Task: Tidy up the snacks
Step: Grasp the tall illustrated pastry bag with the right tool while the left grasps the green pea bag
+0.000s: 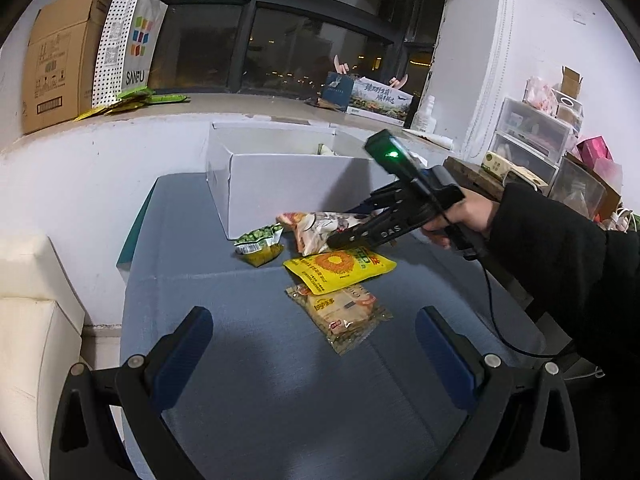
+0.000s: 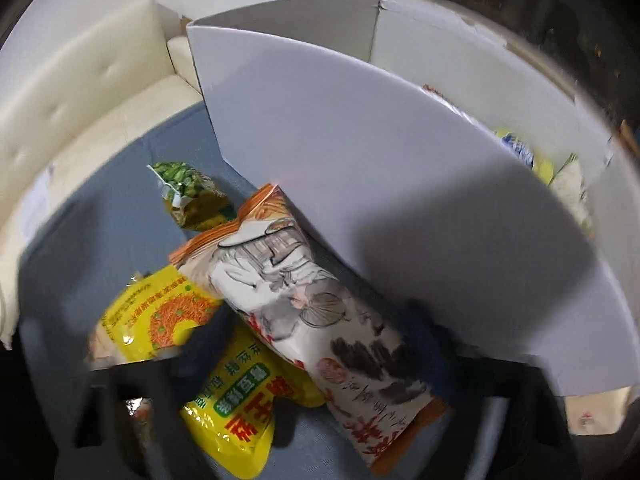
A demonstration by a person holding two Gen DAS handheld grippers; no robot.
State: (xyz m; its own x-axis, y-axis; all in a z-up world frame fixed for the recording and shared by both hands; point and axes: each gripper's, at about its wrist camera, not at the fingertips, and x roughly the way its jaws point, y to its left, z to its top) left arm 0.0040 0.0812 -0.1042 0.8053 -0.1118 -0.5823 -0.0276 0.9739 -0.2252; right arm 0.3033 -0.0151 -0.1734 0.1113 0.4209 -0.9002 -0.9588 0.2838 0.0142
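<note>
My right gripper is shut on a white and orange snack bag, holding it just above the blue table beside the white box. The bag fills the right wrist view, next to the box wall. On the table lie a yellow snack bag, a clear orange packet and a green pea packet. My left gripper is open and empty, low over the table's near side.
Several snacks lie inside the white box. A cream sofa is at the left. A cardboard box and paper bag stand on the windowsill. Storage drawers stand at the right.
</note>
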